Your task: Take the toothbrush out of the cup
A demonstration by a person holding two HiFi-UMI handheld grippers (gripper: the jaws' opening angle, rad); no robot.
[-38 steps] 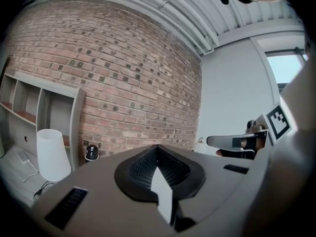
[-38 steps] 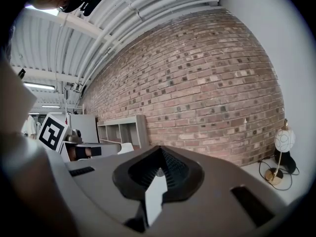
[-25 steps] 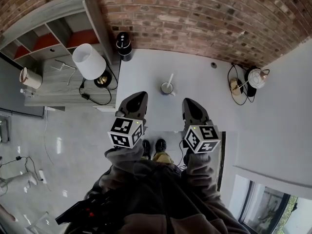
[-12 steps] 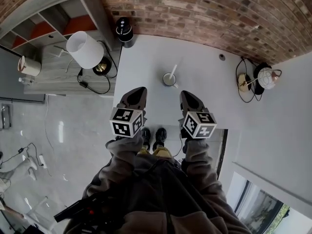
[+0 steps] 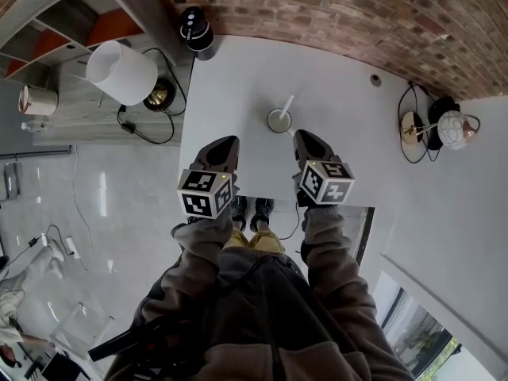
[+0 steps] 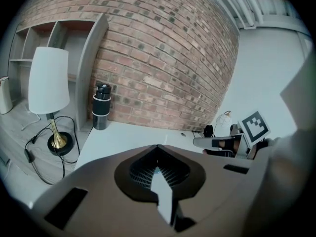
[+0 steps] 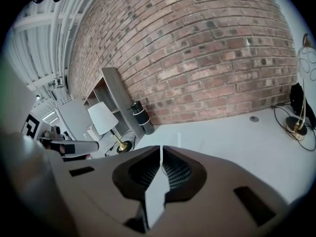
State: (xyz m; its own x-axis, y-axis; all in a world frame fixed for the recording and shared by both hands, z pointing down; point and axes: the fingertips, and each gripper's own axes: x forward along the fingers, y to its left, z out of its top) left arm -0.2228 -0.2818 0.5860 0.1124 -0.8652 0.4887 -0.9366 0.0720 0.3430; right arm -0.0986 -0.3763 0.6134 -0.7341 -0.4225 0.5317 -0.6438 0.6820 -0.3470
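Note:
A small white cup (image 5: 279, 121) stands near the middle of the white table (image 5: 238, 78). A white toothbrush (image 5: 286, 105) leans out of it to the upper right. My left gripper (image 5: 228, 141) is over the table's near edge, to the cup's lower left, with its jaws together and nothing in them. My right gripper (image 5: 302, 136) sits just right of and below the cup, shut and empty, apart from the cup. In the left gripper view the gripper (image 6: 158, 147) tips meet. In the right gripper view the gripper (image 7: 161, 147) tips meet too, and the jaws hide the cup.
A black cylinder (image 5: 195, 28) stands at the table's far left corner by the brick wall. A white-shaded lamp (image 5: 121, 71) with a cable sits on the grey shelf unit to the left. A globe lamp (image 5: 452, 129) and cables lie at the right. A person's shoes (image 5: 252, 209) are below the table edge.
Both grippers have come down and closer to the cup, side by side. Their jaws stayed together. The cup and toothbrush have not moved on the table.

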